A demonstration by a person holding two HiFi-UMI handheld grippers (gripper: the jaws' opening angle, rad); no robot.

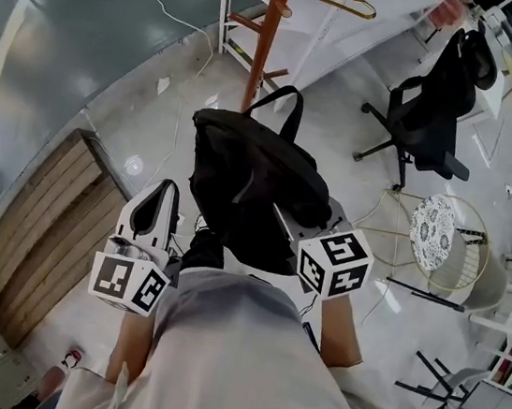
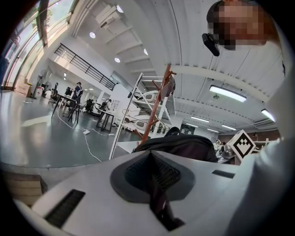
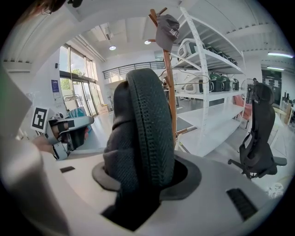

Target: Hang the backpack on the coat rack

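Grey polished floor lies below the black backpack (image 1: 254,184), held in the air between both hands. Its top loop (image 1: 284,108) points ahead at the orange coat rack (image 1: 269,31), near but apart, roughly midway between the grippers. The right gripper (image 3: 138,184) is clamped on a padded shoulder strap (image 3: 145,120); the left gripper (image 2: 153,173) pinches a thin strap (image 2: 159,203). The pegs (image 3: 159,14) stand higher, so the loop probably has to rise.

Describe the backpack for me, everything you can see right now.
The backpack is black, soft fabric, held in the air before the person, its top loop handle standing up. The right gripper pinches its padded mesh shoulder strap; the left gripper pinches a thin strap. It isn't on the coat rack ahead yet.
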